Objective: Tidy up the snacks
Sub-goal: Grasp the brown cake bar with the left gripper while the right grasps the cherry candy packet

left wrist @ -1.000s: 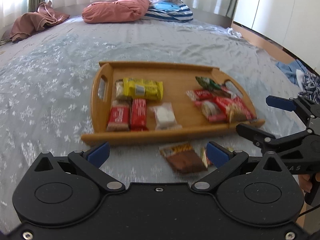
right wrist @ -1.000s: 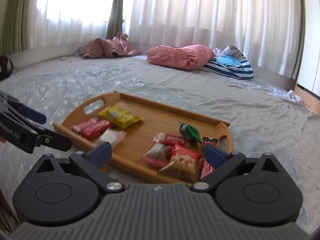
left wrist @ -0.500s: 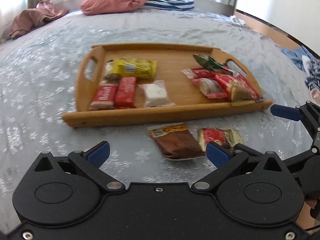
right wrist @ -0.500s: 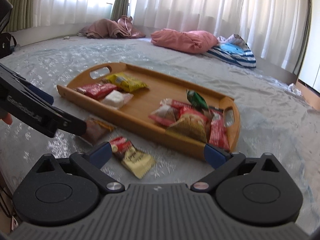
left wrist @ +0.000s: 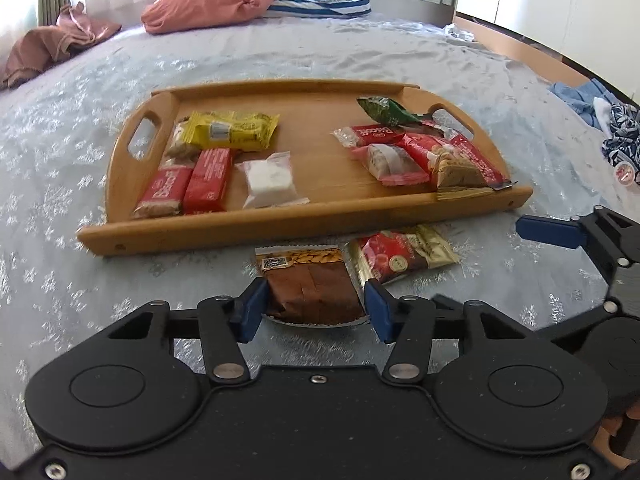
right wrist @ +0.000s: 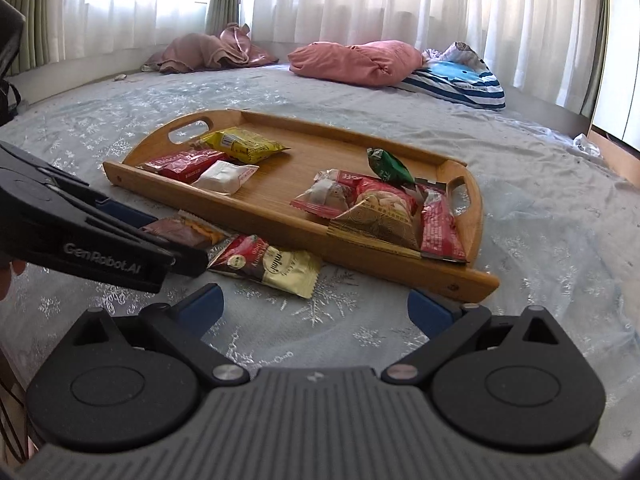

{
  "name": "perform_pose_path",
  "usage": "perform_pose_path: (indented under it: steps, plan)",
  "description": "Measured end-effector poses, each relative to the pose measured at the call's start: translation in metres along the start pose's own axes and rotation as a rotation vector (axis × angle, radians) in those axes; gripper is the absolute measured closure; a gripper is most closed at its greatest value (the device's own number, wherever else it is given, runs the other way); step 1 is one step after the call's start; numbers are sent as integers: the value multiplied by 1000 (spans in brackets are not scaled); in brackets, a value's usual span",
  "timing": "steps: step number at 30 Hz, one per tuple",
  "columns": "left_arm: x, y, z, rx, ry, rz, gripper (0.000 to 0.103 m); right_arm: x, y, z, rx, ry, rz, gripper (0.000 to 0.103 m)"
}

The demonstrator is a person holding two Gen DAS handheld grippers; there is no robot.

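Note:
A wooden tray [left wrist: 304, 228] [right wrist: 460, 278] lies on the bed with several snack packets in two groups. In front of it lie a brown almond cake packet [left wrist: 310, 280] [right wrist: 182, 230] and a red and gold packet [left wrist: 400, 254] [right wrist: 272, 260]. My left gripper [left wrist: 314, 310] [right wrist: 188, 258] is low over the bed, its blue pads on either side of the brown packet's near end, close to it. My right gripper [right wrist: 316, 306] [left wrist: 548, 232] is open and empty just right of the red and gold packet.
Pink bedding [left wrist: 208, 8], a striped cushion [left wrist: 320, 0] and brown clothes [left wrist: 48, 44] lie at the far side of the bed. Blue clothes [left wrist: 600, 108] lie at the right. The bed's near edge is right below both grippers.
My left gripper has moved down and forward to the brown packet and its jaws have narrowed around it. My right gripper has come lower and closer to the red and gold packet.

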State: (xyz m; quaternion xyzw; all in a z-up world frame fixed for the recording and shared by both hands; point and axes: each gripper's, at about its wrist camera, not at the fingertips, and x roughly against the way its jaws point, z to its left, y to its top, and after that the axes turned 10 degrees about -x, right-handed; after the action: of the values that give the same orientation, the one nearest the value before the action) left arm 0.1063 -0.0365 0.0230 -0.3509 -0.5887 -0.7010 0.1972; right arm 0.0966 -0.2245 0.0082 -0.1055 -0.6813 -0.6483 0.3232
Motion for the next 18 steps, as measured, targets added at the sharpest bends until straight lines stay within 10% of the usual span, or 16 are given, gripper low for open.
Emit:
perform_pose_path:
  steps: [18]
  plan:
    - [33, -9, 41, 44, 68, -53, 53, -35, 17, 24, -160, -27, 100, 2]
